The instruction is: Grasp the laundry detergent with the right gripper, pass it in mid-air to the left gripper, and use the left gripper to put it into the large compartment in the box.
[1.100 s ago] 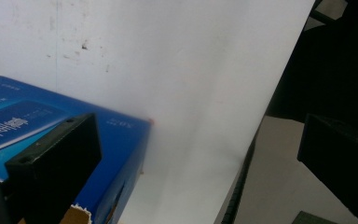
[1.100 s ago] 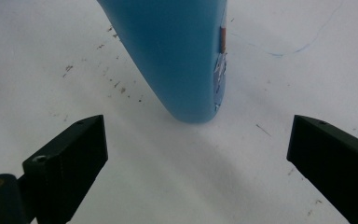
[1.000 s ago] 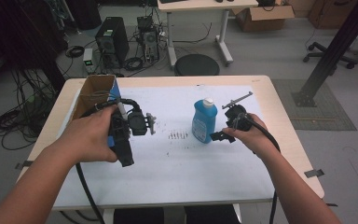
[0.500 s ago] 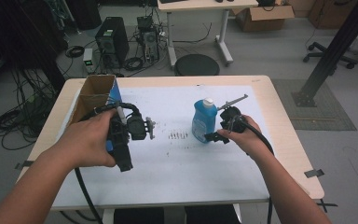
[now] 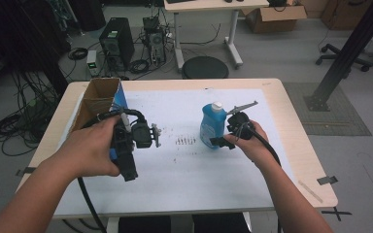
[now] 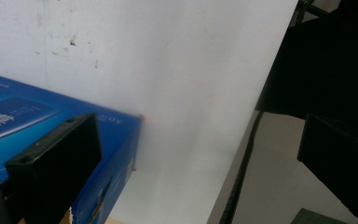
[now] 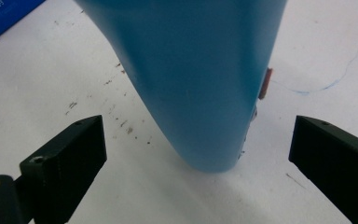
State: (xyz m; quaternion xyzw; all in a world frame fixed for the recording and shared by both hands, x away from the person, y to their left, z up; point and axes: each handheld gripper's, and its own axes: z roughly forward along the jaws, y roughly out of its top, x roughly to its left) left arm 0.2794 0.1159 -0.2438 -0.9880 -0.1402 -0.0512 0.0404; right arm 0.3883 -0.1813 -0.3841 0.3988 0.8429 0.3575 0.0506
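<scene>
A blue bottle (image 5: 210, 125) with a white cap stands upright on the white sheet, right of the table's middle. My right gripper (image 5: 222, 140) is right beside it at its base. In the right gripper view the bottle (image 7: 191, 70) stands between the wide-apart jaws and slightly ahead; the gripper (image 7: 196, 135) is open and touches nothing. My left gripper (image 5: 128, 145) is held at the table's left, over an open carton (image 5: 97, 99), blue outside and brown inside. In the left gripper view its left jaw hangs above the carton's blue side (image 6: 23, 112); this gripper (image 6: 196, 140) is open and empty.
Small dark specks (image 5: 184, 141) mark the sheet between the two grippers. The table's edge (image 6: 247, 140) runs close to the left gripper, with dark floor beyond. A round stool (image 5: 205, 67), a computer tower (image 5: 111, 41) and a desk stand on the floor behind the table.
The right hand has moved left, bringing its open gripper up to the bottle's base. The left hand has shifted only slightly.
</scene>
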